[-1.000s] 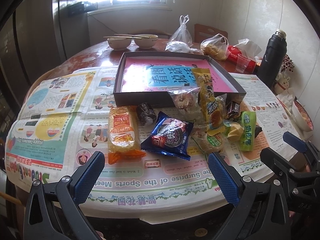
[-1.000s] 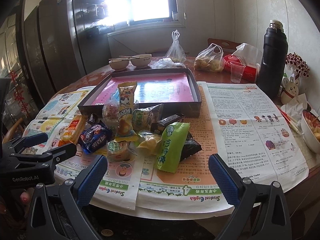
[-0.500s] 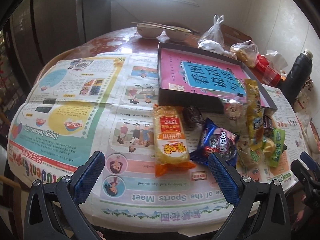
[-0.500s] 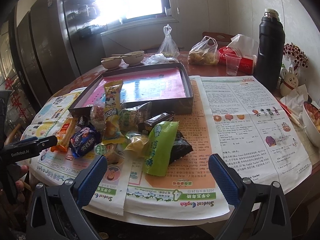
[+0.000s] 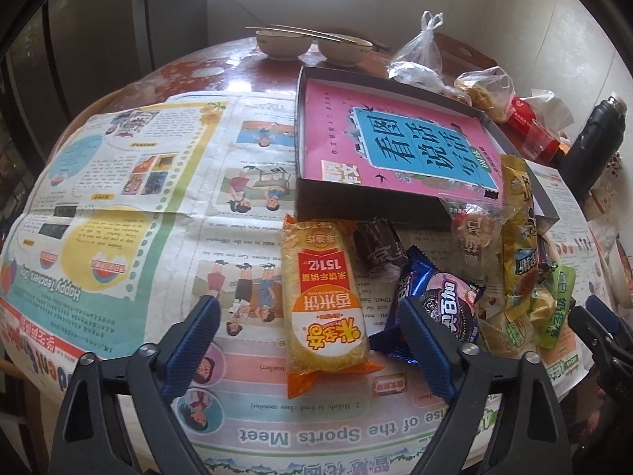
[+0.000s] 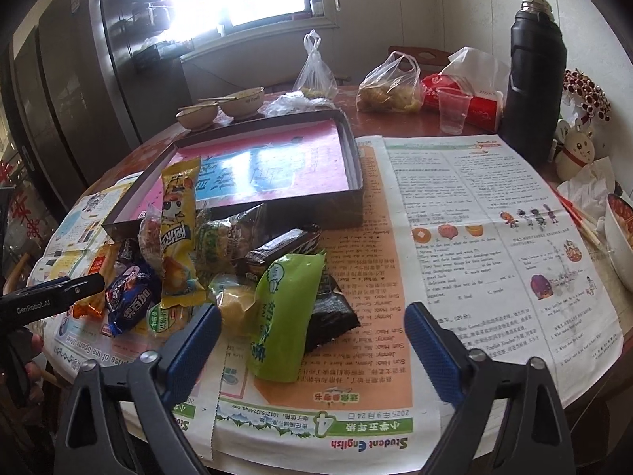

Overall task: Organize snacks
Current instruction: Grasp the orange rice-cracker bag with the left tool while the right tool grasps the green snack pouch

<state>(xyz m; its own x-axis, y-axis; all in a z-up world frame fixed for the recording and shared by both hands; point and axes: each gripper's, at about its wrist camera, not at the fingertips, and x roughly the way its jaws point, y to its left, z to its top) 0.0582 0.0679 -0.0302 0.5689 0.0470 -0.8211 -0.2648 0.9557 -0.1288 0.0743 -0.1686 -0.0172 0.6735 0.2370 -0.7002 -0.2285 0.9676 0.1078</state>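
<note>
A pile of snack packets lies on newspaper in front of a dark shallow box (image 5: 356, 202) lined with a pink book. My left gripper (image 5: 306, 308) hovers over the orange rice-cracker pack (image 5: 324, 297). Its jaws are closing with the pack between them, pads clear of it. A blue cookie pack (image 5: 447, 308) lies just right of it. My right gripper (image 6: 312, 314) hangs over the green packet (image 6: 285, 308). Its jaws are also closing around it without touching. A tall yellow packet (image 6: 180, 229) leans on the box (image 6: 352, 206).
Newspaper (image 6: 474, 237) covers the near half of the round table. Two bowls with chopsticks (image 5: 283, 41), plastic bags (image 6: 389, 87), a clear cup (image 6: 453, 111) and a black flask (image 6: 536, 71) stand behind the box. A bowl (image 6: 619, 245) sits at the right edge.
Both grippers have come down and in toward the pile. The left one swung until the rice-cracker pack lay between its fingers. Both pairs of jaws have narrowed.
</note>
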